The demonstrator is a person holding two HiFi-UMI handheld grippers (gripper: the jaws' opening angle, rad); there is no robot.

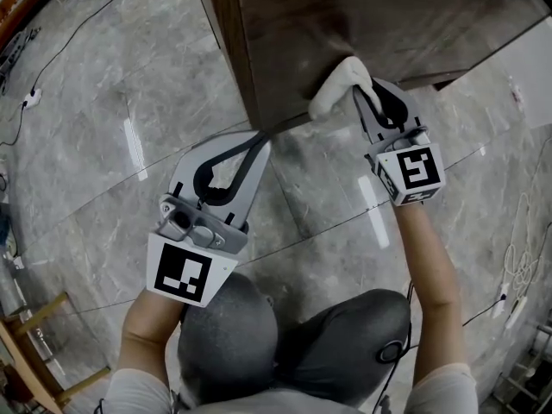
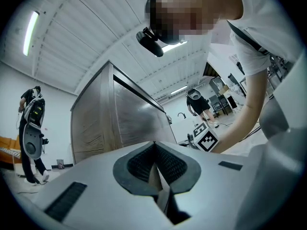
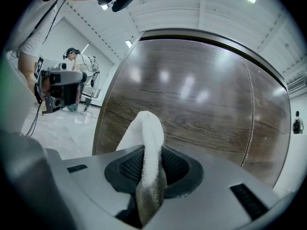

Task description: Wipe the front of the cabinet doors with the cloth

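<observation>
Right gripper [image 1: 360, 93] clamps cloth [image 1: 339, 83], touching cabinet door [image 1: 345, 15] in head view; left gripper [image 2: 154, 147] closed

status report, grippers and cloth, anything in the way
Right gripper shut on the cloth; left gripper shut, empty. Cloth low at the cabinet door front, contact unclear. Nothing seen between cloth and door.

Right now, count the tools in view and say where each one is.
2. The left tool, shut and empty, is by a corner of the wooden cabinet; the right tool is shut on the white cloth at that cabinet's front. None looks hidden.
</observation>
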